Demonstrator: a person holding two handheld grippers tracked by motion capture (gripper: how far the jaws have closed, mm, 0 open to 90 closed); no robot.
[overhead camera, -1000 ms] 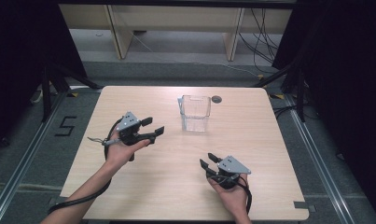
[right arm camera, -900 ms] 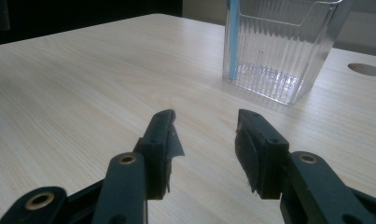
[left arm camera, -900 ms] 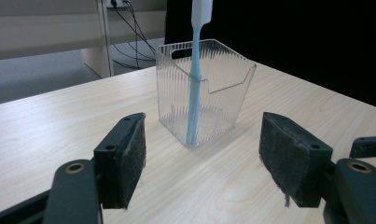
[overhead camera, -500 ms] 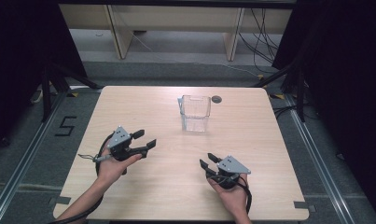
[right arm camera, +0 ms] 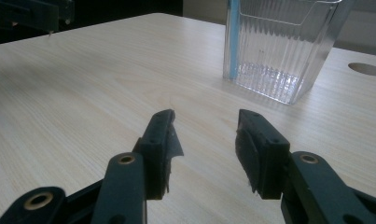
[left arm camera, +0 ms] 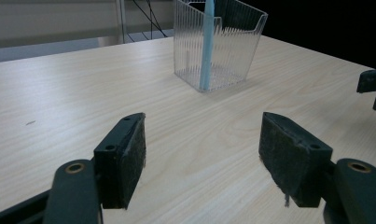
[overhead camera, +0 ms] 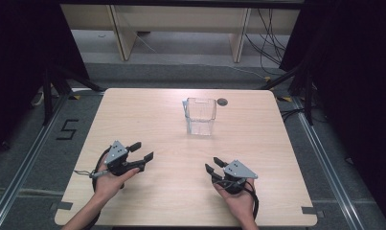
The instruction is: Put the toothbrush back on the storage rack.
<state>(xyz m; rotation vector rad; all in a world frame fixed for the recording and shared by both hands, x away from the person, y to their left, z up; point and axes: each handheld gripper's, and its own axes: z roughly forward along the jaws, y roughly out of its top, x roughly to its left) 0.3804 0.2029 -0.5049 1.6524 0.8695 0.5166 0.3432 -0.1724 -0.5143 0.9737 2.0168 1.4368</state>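
One clear ribbed container (overhead camera: pixel 200 116) stands toward the table's (overhead camera: pixel 147 110) far edge, a blue strip (left arm camera: pixel 207 44) running up one corner. Left gripper (overhead camera: pixel 141 152) has pulled back from beside it to the near-left area, jaws wide; right gripper (overhead camera: pixel 213 166) stays near-right, jaws moderately apart, both empty.

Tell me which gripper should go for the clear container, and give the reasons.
Probably the right gripper. Both sit near the table's front edge with jaws open and empty, but the clear ribbed container stands slightly right of centre, so the right one looks a little closer than the left gripper. The margin is small.
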